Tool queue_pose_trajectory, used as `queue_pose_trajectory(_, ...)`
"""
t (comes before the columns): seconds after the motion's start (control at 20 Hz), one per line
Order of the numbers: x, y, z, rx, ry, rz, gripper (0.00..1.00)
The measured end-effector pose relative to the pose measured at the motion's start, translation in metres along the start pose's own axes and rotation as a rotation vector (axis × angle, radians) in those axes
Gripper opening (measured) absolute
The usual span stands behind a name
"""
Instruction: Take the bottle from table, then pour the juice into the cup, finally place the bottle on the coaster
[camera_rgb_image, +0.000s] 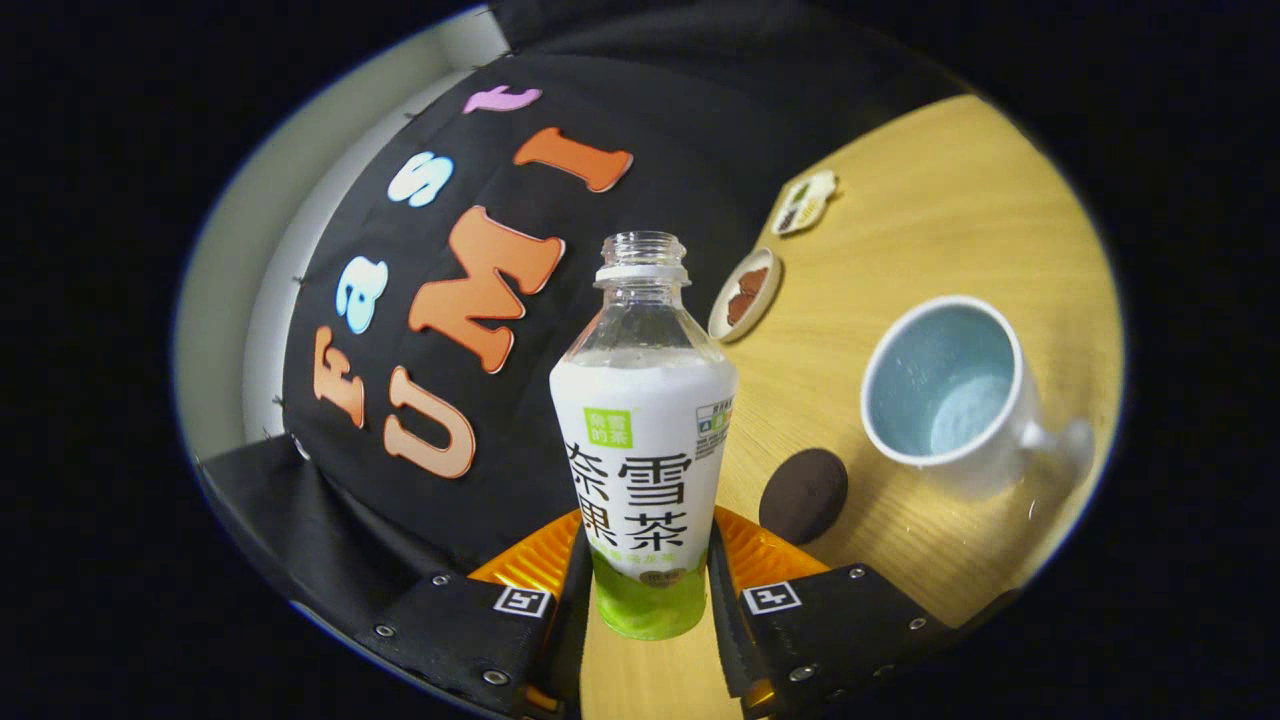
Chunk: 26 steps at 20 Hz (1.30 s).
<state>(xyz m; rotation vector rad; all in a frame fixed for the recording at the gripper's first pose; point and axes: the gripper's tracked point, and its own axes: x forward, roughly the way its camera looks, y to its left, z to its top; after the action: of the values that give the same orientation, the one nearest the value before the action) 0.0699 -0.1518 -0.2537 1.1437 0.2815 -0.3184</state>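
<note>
An uncapped clear bottle (643, 440) with a white label and green juice at its base stands between my two fingers, and my gripper (645, 585) is shut on its lower part. The whole view is tilted, so the bottle is lifted off the wooden table (930, 230). A white cup (945, 385) with a pale blue inside lies beyond my right finger, its handle pointing away from the bottle. A dark round coaster (803, 494) rests on the table between the bottle and the cup.
A small round dish with something brown in it (745, 294) and a small patterned item (805, 202) lie farther back on the table. The booth's black cloth wall rises behind the bottle.
</note>
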Motion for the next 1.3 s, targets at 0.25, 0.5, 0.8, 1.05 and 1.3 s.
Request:
queue_pose_trajectory(0.25,0.007,0.002,0.019,-0.375,-0.036,-0.025,0.55)
queue_pose_trajectory(0.5,0.014,0.001,0.028,-0.673,-0.105,-0.067,0.55)
queue_pose_trajectory(0.8,0.048,-0.013,0.018,-0.897,-0.107,-0.108,0.55)
queue_pose_trajectory(1.05,0.076,-0.034,0.002,-1.009,-0.052,-0.151,0.55)
queue_pose_trajectory(1.3,0.086,-0.052,-0.007,-1.016,-0.008,-0.171,0.56)
